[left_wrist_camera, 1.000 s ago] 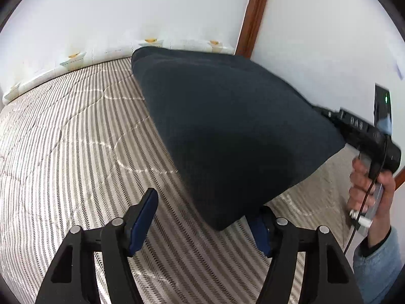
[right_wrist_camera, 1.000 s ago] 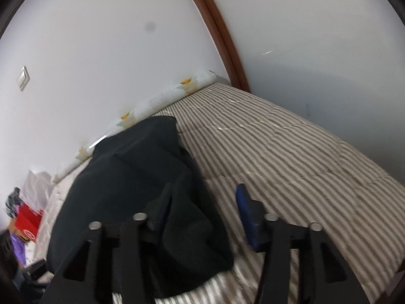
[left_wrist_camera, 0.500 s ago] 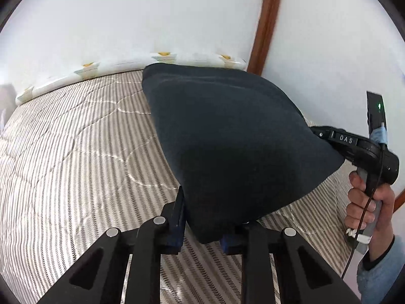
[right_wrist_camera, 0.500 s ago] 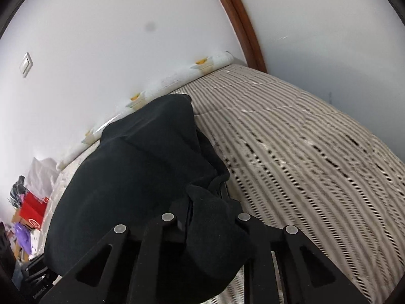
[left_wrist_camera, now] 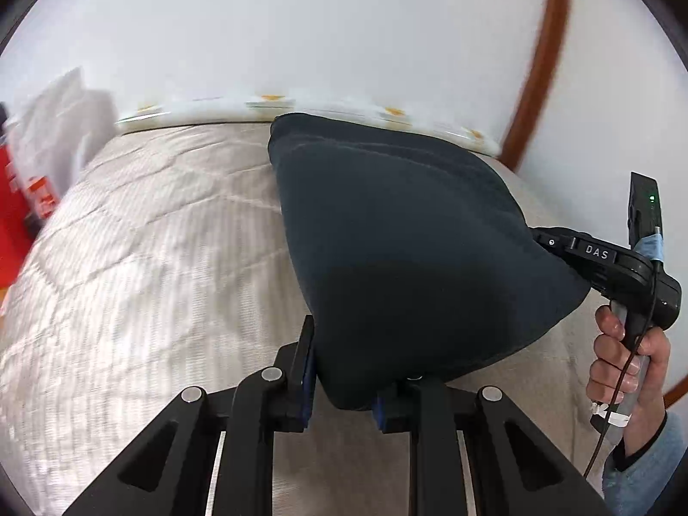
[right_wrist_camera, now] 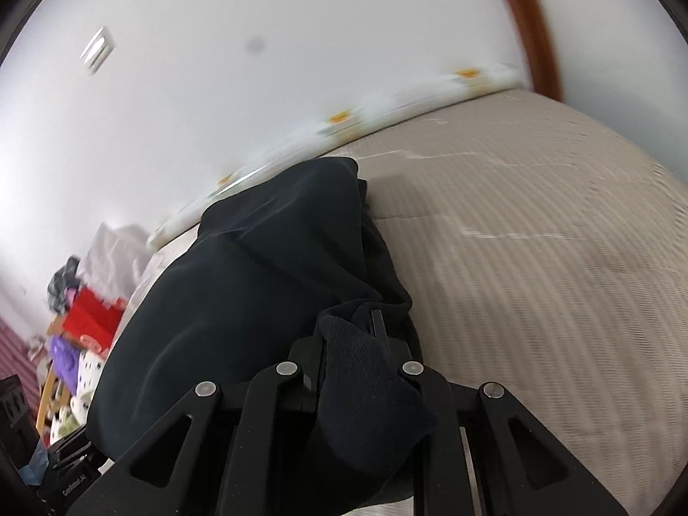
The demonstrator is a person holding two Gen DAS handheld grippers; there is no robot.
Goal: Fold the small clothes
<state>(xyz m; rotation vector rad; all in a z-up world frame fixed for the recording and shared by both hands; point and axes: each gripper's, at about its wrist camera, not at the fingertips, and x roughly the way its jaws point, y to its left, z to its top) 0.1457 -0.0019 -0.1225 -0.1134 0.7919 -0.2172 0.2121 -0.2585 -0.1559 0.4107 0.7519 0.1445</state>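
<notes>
A dark navy garment [left_wrist_camera: 400,232] is stretched above the striped bedspread [left_wrist_camera: 150,266], its far edge near the bolster. My left gripper [left_wrist_camera: 344,387] is shut on the garment's near left corner. In the left wrist view the right gripper [left_wrist_camera: 554,243] holds the garment's right corner, gripped by a hand [left_wrist_camera: 628,357]. In the right wrist view my right gripper [right_wrist_camera: 350,357] is shut on a bunched corner of the garment [right_wrist_camera: 258,292], and cloth hangs over the fingers. The fingertips are hidden in fabric.
A white bolster with orange flowers [left_wrist_camera: 275,105] lies along the wall at the bed's far edge. A brown door frame [left_wrist_camera: 542,60] stands at the right. Red and purple clutter [right_wrist_camera: 81,327] sits beside the bed's left side. The striped bedspread [right_wrist_camera: 537,258] extends right.
Both grippers went from open beside the garment's corners to shut on them. They have since lifted the cloth and both views have swung left.
</notes>
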